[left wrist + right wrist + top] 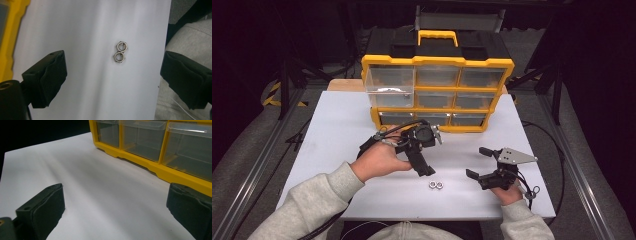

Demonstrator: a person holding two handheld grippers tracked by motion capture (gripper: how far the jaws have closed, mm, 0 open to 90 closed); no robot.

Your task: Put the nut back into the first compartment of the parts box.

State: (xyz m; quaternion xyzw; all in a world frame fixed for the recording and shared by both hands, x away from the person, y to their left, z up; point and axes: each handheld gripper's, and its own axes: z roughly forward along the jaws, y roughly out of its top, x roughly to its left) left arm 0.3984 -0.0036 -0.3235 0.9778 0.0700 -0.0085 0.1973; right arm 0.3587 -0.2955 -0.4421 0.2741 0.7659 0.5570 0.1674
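Note:
Two small steel hex nuts [435, 185] lie touching each other on the white tabletop [337, 130], near its front edge. My left gripper [427, 172] hovers just above and behind them, pointing down, open. In the left gripper view the nuts [119, 61] sit between the two spread black jaws of that gripper [113, 73], with neither pad touching them. To the right of the nuts, my right gripper [477, 162] rests low over the table, open and empty. In its own view the right gripper [116, 197] faces the yellow drawer organizer [150, 166].
The yellow organizer [437, 62] with clear drawers stands at the back of the table; its top-left drawer [389, 80] is pulled out. Its yellow edge [10, 37] shows in the left gripper view. A grey sleeve [190, 37] lies beyond the table's front edge.

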